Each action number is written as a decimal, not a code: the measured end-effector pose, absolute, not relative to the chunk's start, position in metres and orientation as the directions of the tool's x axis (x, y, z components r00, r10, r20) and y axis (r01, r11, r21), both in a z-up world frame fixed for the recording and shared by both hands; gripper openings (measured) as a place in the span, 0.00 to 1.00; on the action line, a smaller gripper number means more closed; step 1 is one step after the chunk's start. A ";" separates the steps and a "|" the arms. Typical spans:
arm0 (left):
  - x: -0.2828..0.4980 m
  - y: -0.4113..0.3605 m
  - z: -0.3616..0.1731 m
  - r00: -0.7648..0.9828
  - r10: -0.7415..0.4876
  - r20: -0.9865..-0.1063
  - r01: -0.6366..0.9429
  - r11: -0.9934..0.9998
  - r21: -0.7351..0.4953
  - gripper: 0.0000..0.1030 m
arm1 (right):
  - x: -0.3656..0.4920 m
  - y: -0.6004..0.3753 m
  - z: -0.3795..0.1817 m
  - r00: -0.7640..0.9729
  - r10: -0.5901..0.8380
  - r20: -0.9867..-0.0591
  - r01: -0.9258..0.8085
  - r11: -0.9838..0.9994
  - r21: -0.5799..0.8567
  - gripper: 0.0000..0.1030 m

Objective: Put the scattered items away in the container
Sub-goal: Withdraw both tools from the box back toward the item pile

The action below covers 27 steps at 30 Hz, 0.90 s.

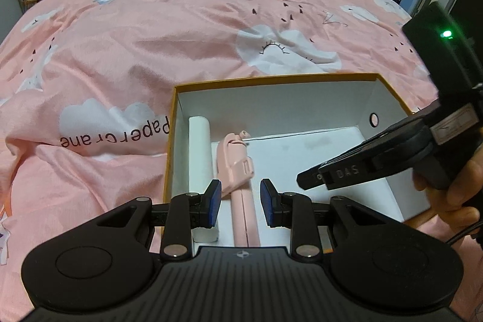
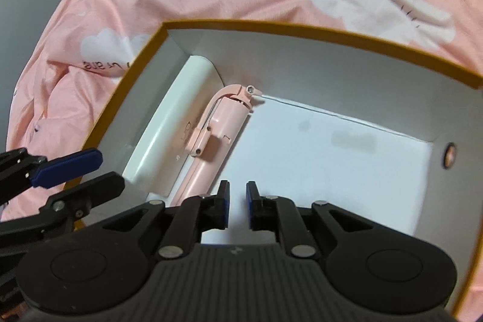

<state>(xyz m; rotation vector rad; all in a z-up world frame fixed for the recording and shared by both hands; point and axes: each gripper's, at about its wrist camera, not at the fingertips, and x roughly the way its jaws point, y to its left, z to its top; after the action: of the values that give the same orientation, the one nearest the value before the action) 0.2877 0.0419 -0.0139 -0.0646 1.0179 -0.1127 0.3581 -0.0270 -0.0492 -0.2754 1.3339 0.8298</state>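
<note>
At the left of the left wrist view, the pink cloud-printed quilt (image 1: 120,44) spreads over the bed, and no loose item shows on the part of it in frame. Moving rightward, the white-lined cardboard box with a mustard-yellow rim (image 1: 271,79) sits on the quilt as the container. Along its left wall lies a white rounded oblong object (image 1: 199,153), and just beside it the pink folding selfie stick (image 1: 238,171), both laid lengthwise so they take little floor space. The left gripper (image 1: 240,201) hangs low over the stick's handle at lower centre, its blue-padded jaws parted on either side of the stick and holding nothing, which suggests a release rather than a grasp. At the right of the frame the right gripper (image 1: 308,181) reaches in over the bare box floor. In the right wrist view the right gripper (image 2: 237,208) shows a narrow gap between its jaws with nothing in them; the frame is blurred, so a thin object there cannot be fully ruled out. The box floor to the right lies bare, leaving room for more.
</note>
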 end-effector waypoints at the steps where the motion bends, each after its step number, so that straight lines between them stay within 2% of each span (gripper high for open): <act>1: 0.285 0.040 -0.012 0.523 -0.124 -0.844 0.065 0.992 -0.106 0.32 | 0.356 -0.028 -0.049 0.019 0.380 -0.925 -0.674 0.688 0.269 0.14; 14: 0.209 0.026 0.013 0.594 -0.157 -0.789 0.090 0.988 -0.128 0.32 | 0.293 -0.105 0.000 0.169 0.551 -0.817 -0.713 0.641 0.284 0.14; 16: 0.194 0.023 0.012 0.602 -0.161 -0.782 0.088 0.987 -0.136 0.32 | 0.278 -0.119 0.003 0.195 0.575 -0.794 -0.718 0.636 0.284 0.14; 18: 0.179 0.021 0.009 0.603 -0.165 -0.780 0.081 0.986 -0.146 0.32 | 0.262 -0.136 0.008 0.247 0.601 -0.760 -0.724 0.636 0.267 0.19; 27: 0.131 0.025 -0.008 0.587 -0.193 -0.786 0.019 0.974 -0.225 0.34 | 0.204 -0.179 0.009 0.301 0.641 -0.706 -0.722 0.637 0.271 0.20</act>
<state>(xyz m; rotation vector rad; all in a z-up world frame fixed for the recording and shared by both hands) 0.1314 0.0254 -0.0077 -0.2013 0.9372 -0.1246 0.2035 -0.1794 0.0087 -0.1040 0.8834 0.9062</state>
